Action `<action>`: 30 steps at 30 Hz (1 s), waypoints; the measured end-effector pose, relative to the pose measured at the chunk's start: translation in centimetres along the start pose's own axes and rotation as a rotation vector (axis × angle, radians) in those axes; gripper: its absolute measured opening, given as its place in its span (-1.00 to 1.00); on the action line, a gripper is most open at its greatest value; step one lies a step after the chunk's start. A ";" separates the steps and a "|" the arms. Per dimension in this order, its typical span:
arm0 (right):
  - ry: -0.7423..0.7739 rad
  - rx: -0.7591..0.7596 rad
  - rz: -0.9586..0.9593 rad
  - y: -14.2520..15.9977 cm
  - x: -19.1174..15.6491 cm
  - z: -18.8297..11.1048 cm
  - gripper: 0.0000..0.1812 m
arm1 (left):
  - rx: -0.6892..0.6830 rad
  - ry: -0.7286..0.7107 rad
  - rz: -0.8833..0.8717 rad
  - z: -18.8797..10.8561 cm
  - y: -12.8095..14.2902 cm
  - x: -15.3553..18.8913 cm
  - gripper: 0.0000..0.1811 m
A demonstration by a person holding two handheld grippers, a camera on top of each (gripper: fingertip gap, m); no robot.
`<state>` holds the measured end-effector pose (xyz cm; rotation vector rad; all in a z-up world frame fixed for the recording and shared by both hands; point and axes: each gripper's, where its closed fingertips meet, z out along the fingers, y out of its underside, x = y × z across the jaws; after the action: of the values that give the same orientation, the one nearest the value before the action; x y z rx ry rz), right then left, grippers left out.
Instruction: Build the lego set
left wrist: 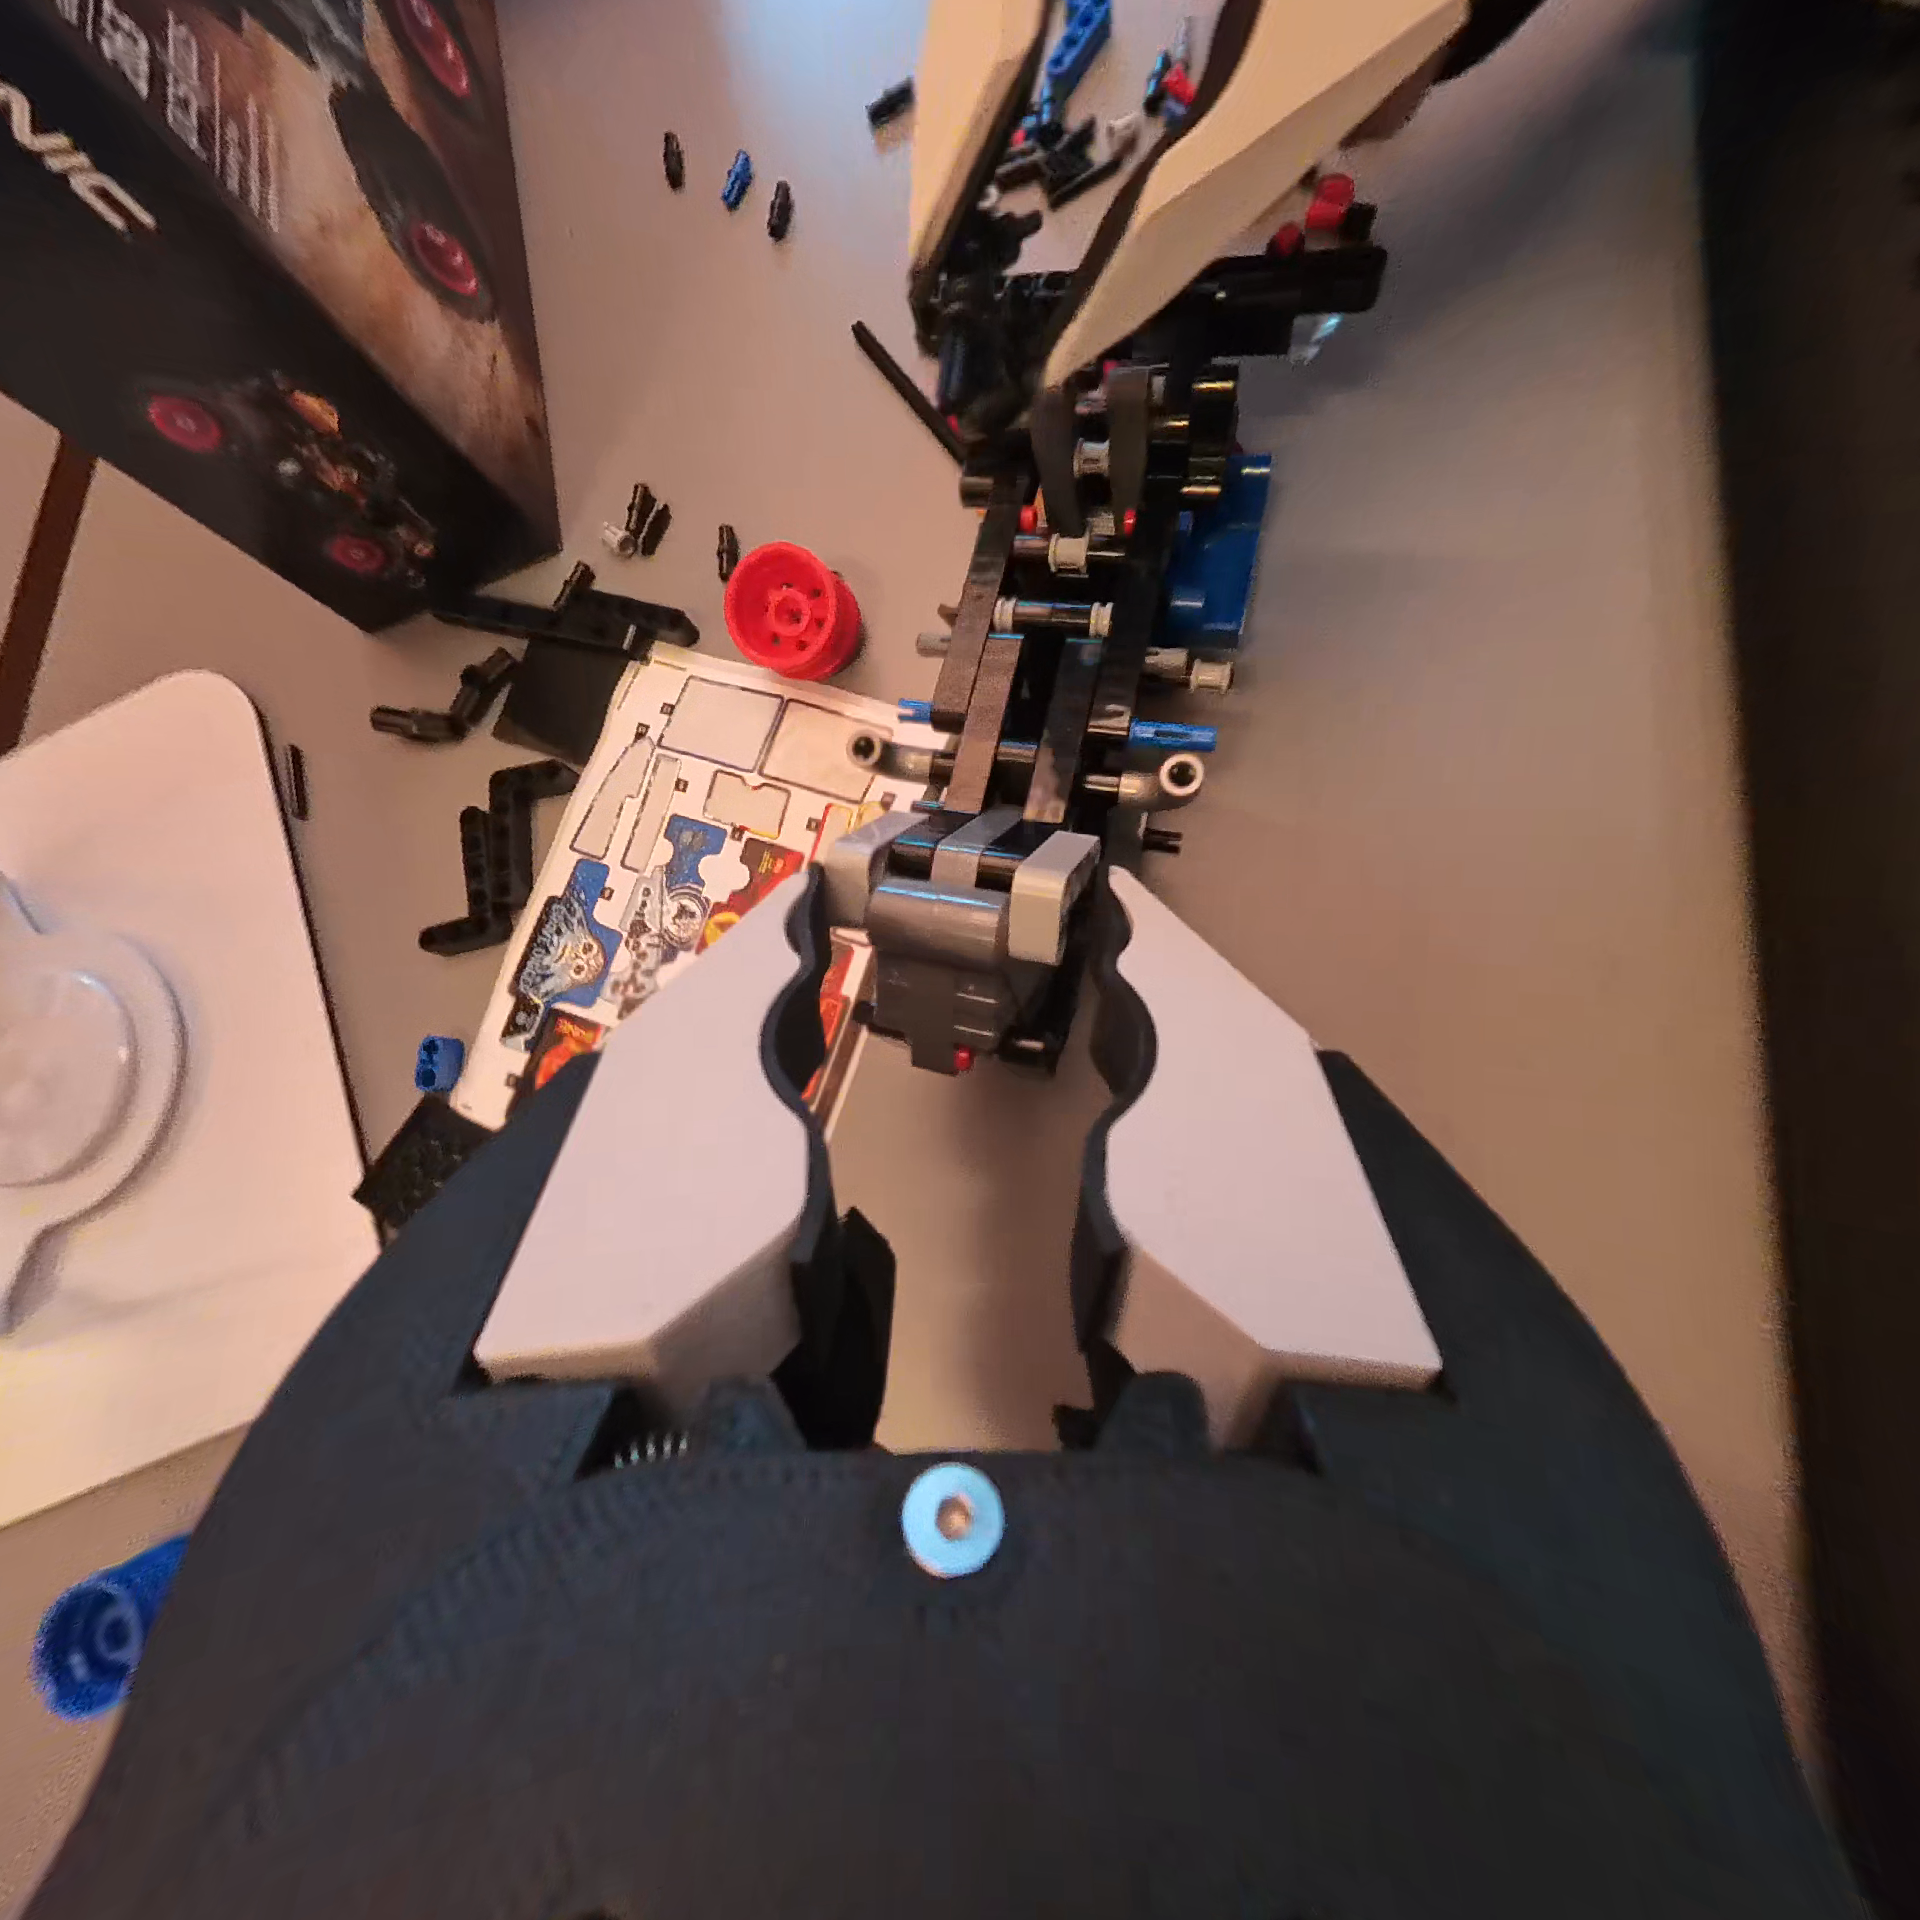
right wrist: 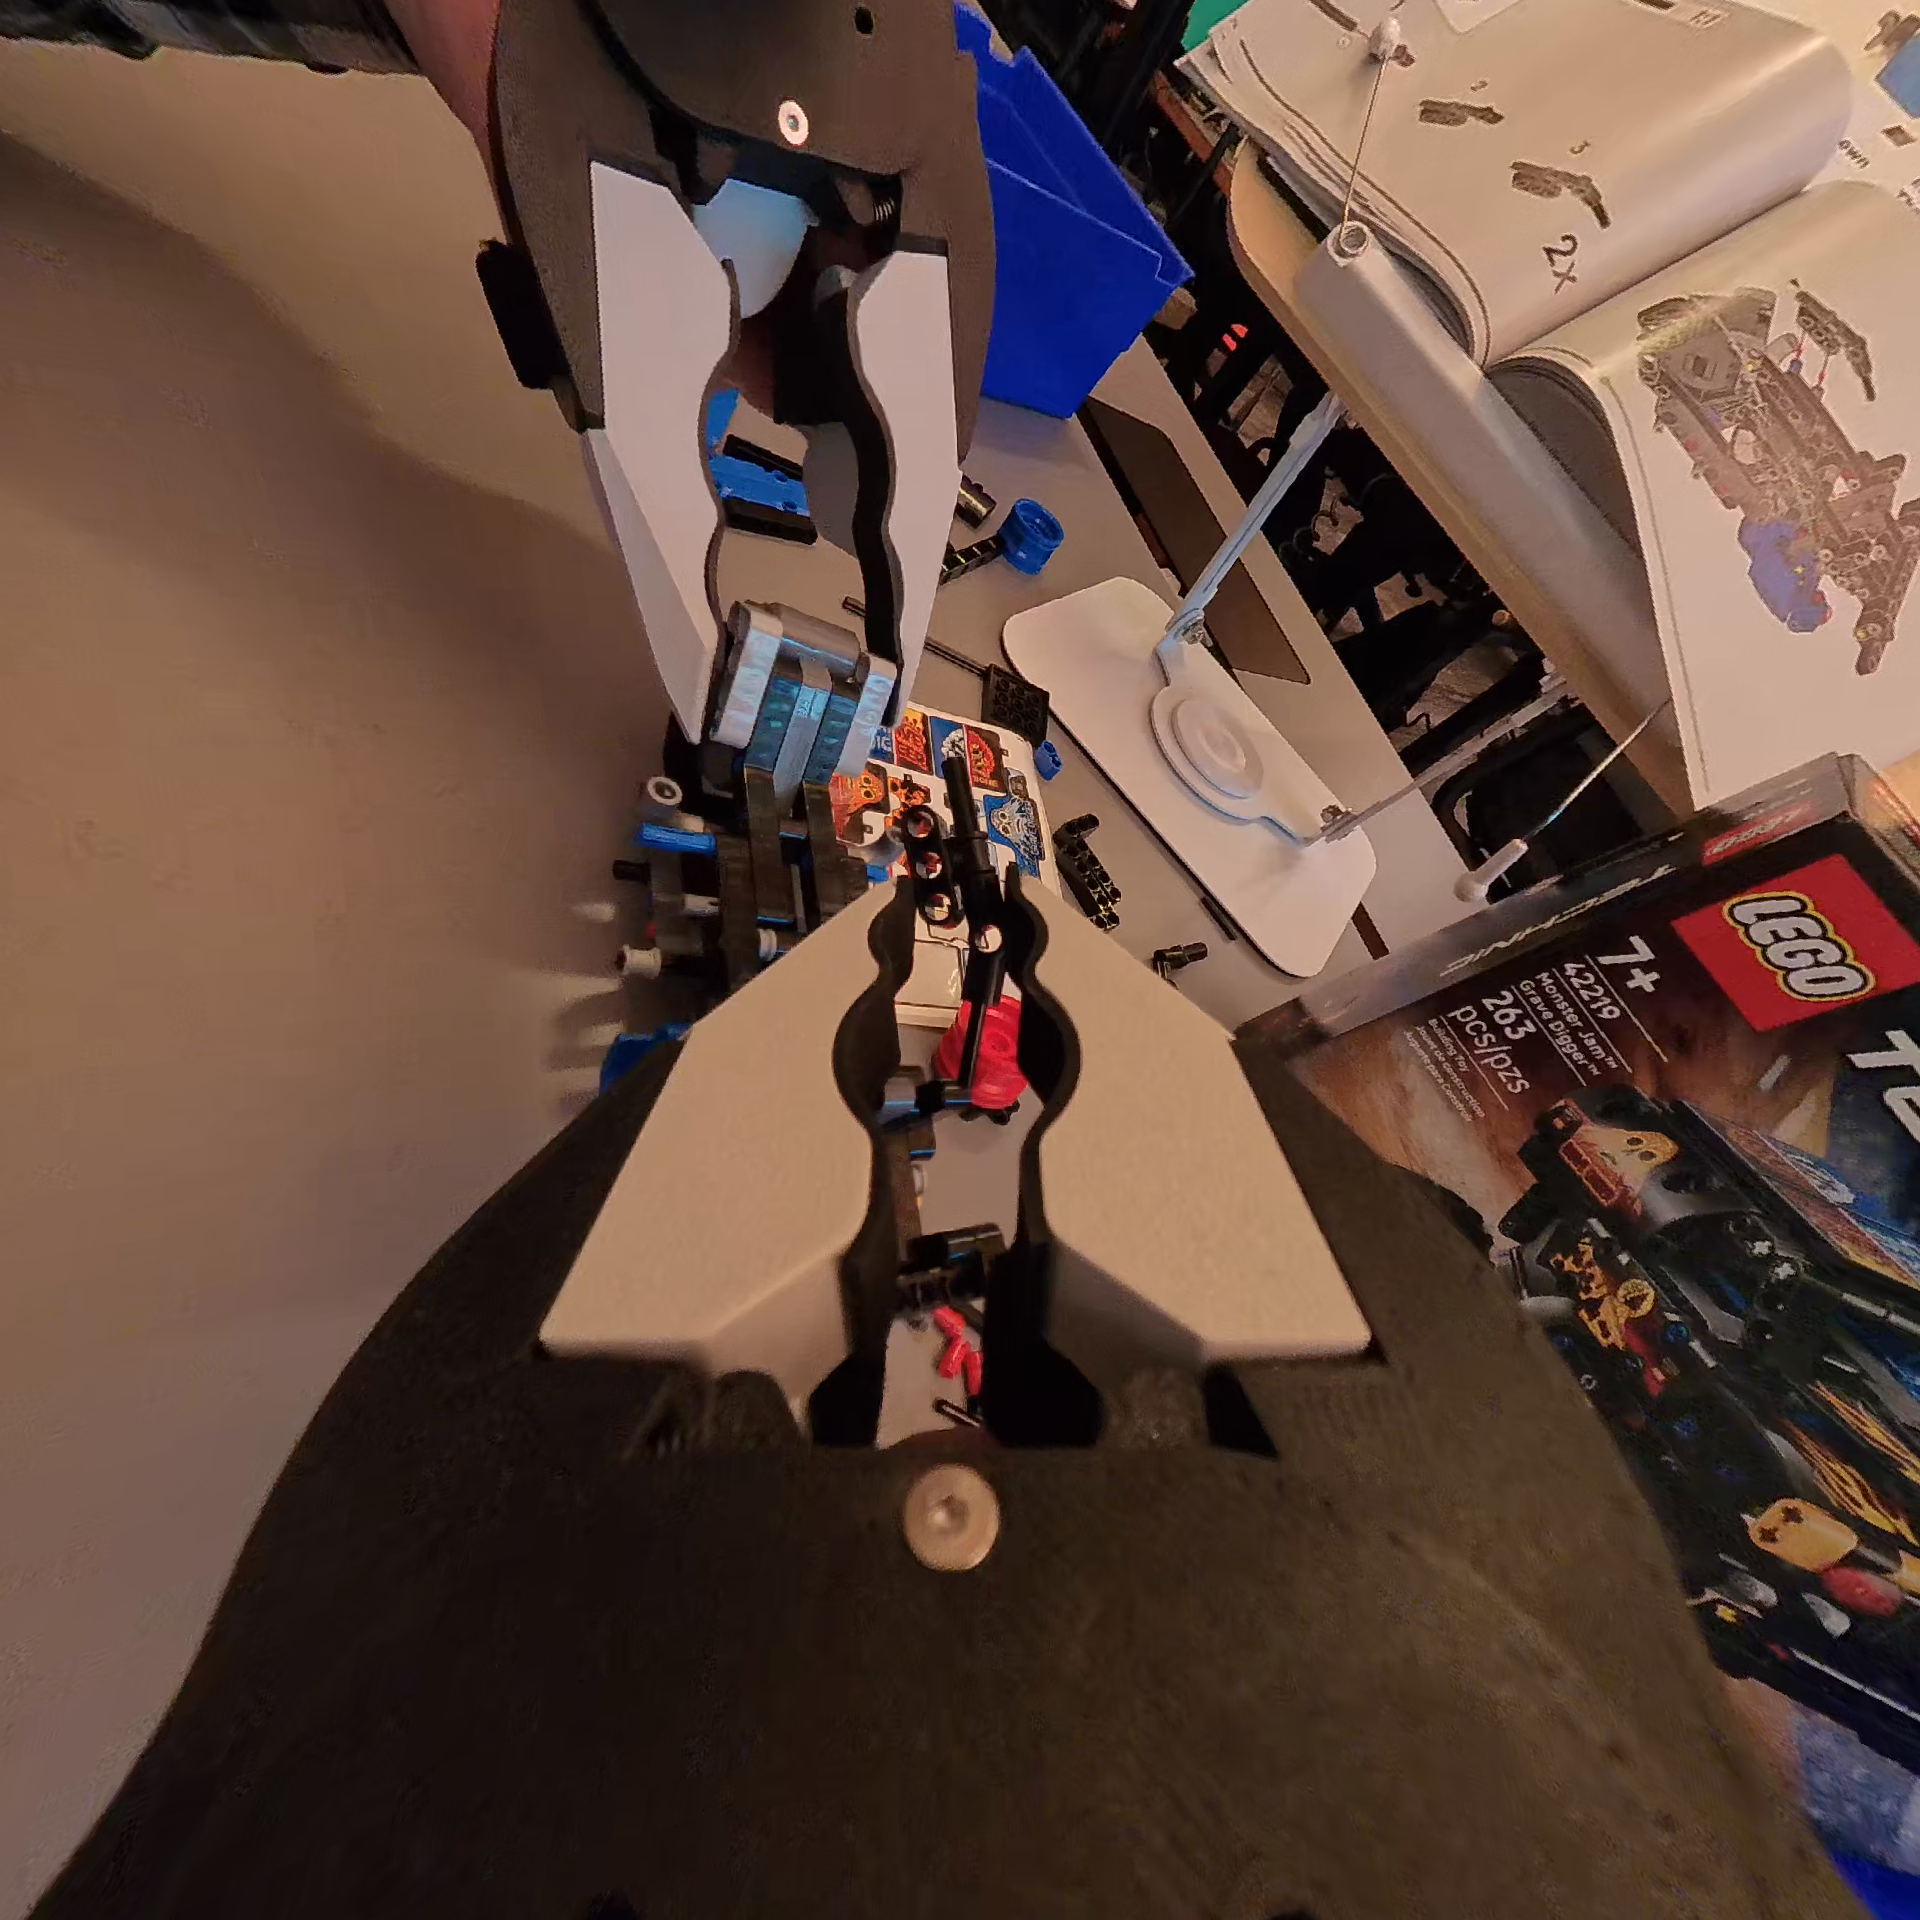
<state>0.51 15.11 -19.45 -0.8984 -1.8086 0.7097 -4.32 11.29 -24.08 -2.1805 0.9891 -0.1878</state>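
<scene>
The left gripper (left wrist: 961,914) clamps the grey end of the black lego chassis (left wrist: 1049,665) on the table (left wrist: 1455,1039), while the right gripper (right wrist: 956,914) pinches a small black beam-and-axle piece (right wrist: 961,883) above the sticker sheet (left wrist: 665,821), near a red wheel hub (left wrist: 792,611).

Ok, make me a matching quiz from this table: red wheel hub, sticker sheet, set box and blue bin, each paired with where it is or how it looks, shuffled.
Things:
1. red wheel hub
2. sticker sheet
3. set box
4. blue bin

Descriptions:
A. behind the left tool in the right wrist view
B. shows a truck picture
C. on the table, between set box and chassis
D. lying flat beside the chassis's grey end

Pairs: 1-C; 2-D; 3-B; 4-A
</scene>
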 end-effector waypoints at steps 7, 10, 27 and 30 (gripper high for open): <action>-0.002 0.006 0.007 0.0 0.1 -0.2 -0.83 | 0.015 0.110 -0.193 -0.5 0.0 1.2 -0.52; -0.008 0.014 0.014 -0.1 0.0 -0.2 -0.83 | 0.026 0.139 -0.259 -0.7 0.1 1.4 -0.52; -0.017 0.003 0.013 0.1 -0.1 -0.1 -0.84 | 0.127 0.216 -0.412 -0.5 0.3 0.5 -0.52; -0.018 0.002 0.014 0.2 -0.1 -0.2 -0.84 | 0.131 0.216 -0.414 -0.4 0.3 0.4 -0.52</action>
<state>0.73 15.09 -19.60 -0.9063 -1.8189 0.7308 -4.40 10.63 -24.01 -2.2511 0.6040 -0.6741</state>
